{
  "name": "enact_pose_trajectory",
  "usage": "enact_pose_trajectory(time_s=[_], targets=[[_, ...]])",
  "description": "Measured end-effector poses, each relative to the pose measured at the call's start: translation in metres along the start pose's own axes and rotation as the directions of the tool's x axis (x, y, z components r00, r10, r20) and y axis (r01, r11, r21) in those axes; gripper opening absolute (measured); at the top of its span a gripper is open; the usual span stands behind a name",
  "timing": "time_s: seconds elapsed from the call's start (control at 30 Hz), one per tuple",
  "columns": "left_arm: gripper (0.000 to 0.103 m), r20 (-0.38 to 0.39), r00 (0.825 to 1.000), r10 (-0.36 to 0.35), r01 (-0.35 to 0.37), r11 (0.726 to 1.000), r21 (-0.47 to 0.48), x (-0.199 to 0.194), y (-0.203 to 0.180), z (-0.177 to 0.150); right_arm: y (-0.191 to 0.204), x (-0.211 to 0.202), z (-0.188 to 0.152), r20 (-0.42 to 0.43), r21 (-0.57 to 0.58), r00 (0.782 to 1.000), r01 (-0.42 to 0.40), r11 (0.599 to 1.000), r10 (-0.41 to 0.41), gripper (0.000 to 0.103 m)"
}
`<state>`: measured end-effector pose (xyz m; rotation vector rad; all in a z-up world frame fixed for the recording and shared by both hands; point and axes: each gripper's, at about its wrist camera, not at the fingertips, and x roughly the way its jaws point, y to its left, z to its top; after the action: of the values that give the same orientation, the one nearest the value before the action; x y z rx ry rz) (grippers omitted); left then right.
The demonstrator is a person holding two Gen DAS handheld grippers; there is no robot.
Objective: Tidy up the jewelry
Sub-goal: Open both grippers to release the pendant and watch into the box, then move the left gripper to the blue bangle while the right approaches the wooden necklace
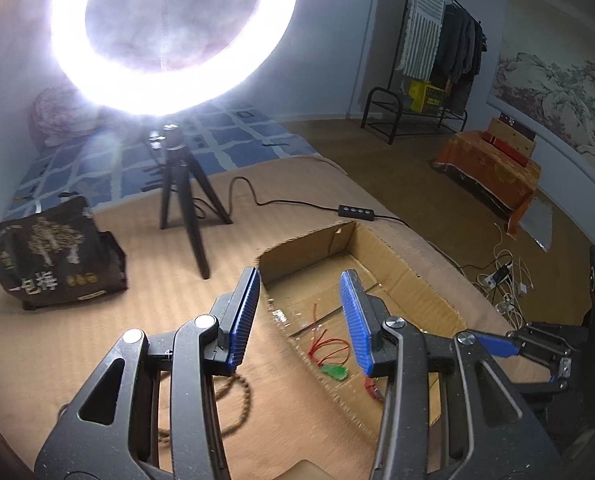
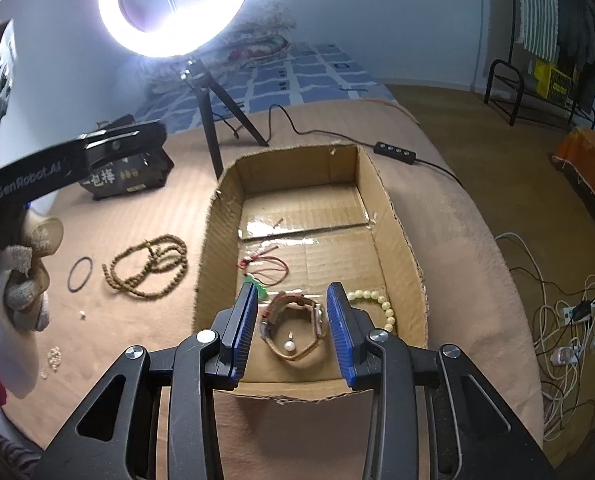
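A shallow cardboard box (image 2: pixel 393 216) lies on the tan bedcover. In it are a green pendant on red cord (image 2: pixel 265 270), a brown strap watch (image 2: pixel 293 320), a pearl (image 2: pixel 289 346) and a cream bead bracelet (image 2: pixel 381 304). My right gripper (image 2: pixel 291 292) is open and empty over the box's near end, above the watch. My left gripper (image 1: pixel 301 280) is open and empty over the box's left wall (image 1: pixel 297 344); the pendant (image 1: pixel 335 372) shows between its fingers. A brown bead necklace (image 2: pixel 149 264), a black ring band (image 2: pixel 80 274) and small pale bits (image 2: pixel 53 360) lie left of the box.
A ring light on a tripod (image 2: pixel 213 120) stands behind the box, with its cable and switch (image 2: pixel 395 152). A black printed bag (image 1: pixel 53 256) sits at the far left. The bed edge drops to a floor with cables (image 2: pixel 569 320) on the right.
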<state>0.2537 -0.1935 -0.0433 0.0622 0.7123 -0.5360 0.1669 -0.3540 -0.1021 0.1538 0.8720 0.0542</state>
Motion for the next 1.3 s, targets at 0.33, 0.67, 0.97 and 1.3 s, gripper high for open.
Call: enact_pose_trajectory(time_s=[0.33,0.67,0.97,1.3], targets=[[0.043,0.006,0.997,0.072,-0.072,0.996,-0.045,-0.059,0.056,-0.025,0.03,-0.017,0.008,0.063,-0.016,0.996,-0.061,0.998,0.062,0.053],[0.052,-0.023,0.981,0.191,-0.192,0.972,-0.133,-0.101,0.14,-0.068,0.083,-0.007,0.009,0.05,-0.09,0.99,-0.131,0.987,0.136,0.061],[0.052,-0.101,0.963,0.25,-0.267,0.936,-0.229,-0.107,0.21,-0.106,0.12,0.015,0.011,0.008,-0.106,0.984,-0.175,0.979,0.177,0.072],[0.07,-0.185,0.964,0.189,-0.231,0.942,-0.243,-0.082,0.231,-0.142,0.15,0.073,0.004,-0.141,-0.088,0.97,-0.213,0.973,0.199,0.073]])
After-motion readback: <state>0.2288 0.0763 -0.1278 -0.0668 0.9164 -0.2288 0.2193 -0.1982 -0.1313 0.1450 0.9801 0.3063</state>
